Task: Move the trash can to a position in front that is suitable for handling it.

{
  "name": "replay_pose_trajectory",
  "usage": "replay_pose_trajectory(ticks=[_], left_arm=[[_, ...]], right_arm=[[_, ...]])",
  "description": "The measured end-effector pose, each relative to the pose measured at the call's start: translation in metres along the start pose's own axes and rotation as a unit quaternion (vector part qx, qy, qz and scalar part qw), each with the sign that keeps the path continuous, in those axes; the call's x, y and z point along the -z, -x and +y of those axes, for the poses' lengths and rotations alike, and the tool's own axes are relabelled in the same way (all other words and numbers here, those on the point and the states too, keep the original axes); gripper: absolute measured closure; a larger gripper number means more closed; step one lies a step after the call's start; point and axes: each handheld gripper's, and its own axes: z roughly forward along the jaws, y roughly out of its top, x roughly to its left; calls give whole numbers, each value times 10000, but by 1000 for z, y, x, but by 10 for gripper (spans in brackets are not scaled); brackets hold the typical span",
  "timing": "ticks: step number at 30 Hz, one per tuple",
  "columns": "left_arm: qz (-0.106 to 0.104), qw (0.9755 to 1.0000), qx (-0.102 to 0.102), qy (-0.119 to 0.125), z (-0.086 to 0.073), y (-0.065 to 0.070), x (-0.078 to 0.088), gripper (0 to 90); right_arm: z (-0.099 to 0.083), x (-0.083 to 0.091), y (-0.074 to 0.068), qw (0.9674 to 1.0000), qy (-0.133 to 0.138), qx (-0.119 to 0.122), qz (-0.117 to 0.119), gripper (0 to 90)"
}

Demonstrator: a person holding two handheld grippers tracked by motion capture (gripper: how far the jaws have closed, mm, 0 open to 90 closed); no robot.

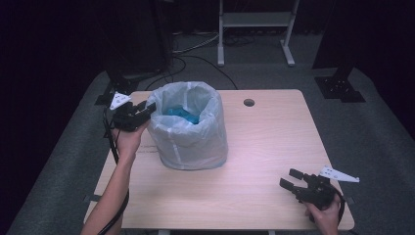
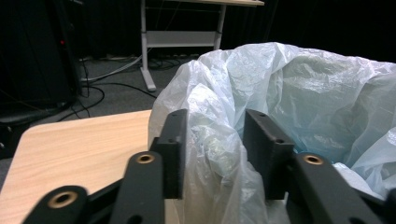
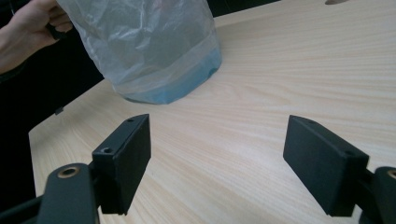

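Now left gripper (image 1: 148,110) pinches rim of white bag (image 1: 188,127) lining blue bin, at bag's nine o'clock; fold pressed between jaws. Right gripper (image 1: 292,177) wide open, holds nothing, over table (image 1: 264,142) at five o'clock.

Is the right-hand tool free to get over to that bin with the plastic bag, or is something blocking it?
Probably yes. The right tool sits open near the table's front right corner, and only bare wood lies between it and the bin. The left tool is at the bag's far rim.
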Motion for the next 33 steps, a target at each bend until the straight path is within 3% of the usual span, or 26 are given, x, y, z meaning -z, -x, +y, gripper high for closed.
replay_pose_trajectory(ticks=[5, 7, 10, 11, 14, 15, 18, 20, 21, 22, 23, 24, 25, 28, 33], left_arm=[[113, 9998, -132, 69, 2, 1, 5, 734], [123, 9996, -242, 115, 2, 1, 9, 802], [14, 9996, -255, 144, 3, 1, 16, 847], [-23, 9995, -284, 160, 4, 1, 19, 880], [-62, 9993, -313, 170, 4, 1, 22, 892], [-112, 9993, -298, 180, 4, 1, 25, 894], [-168, 9992, -296, 218, 5, 2, 30, 895], [-187, 9991, -299, 227, 6, 2, 32, 895], [-207, 9991, -308, 215, 6, 2, 35, 895], [-207, 9991, -308, 215, 6, 2, 35, 895], [-208, 9991, -346, 161, 5, 4, 36, 895], [-208, 9991, -346, 161, 5, 4, 36, 895], [-214, 9991, -341, 154, 4, 4, 37, 895], [-231, 9990, -350, 157, 3, 4, 39, 895], [-235, 9988, -405, 144, 3, 5, 42, 895]], right_arm=[[16, -11, -3, 9999, 14, 64, 97, 221], [32, -24, -7, 9996, 11, 142, 232, 221], [43, -33, -11, 9994, -15, 214, 284, 221], [58, -44, -16, 9988, -32, 337, 349, 220], [73, -55, -22, 9982, -54, 457, 379, 220], [88, -67, -28, 9974, -76, 559, 452, 220], [109, -84, -37, 9965, -64, 637, 544, 220], [114, -88, -39, 9963, -59, 658, 553, 220], [129, -102, -46, 9957, -55, 717, 590, 220], [129, -102, -46, 9957, -55, 717, 590, 220], [141, -115, -52, 9946, -131, 829, 611, 220], [141, -115, -52, 9946, -131, 829, 611, 220], [152, -127, -58, 9937, -188, 923, 605, 220], [165, -143, -65, 9935, -184, 925, 631, 220], [178, -163, -74, 9931, -226, 939, 671, 214]])
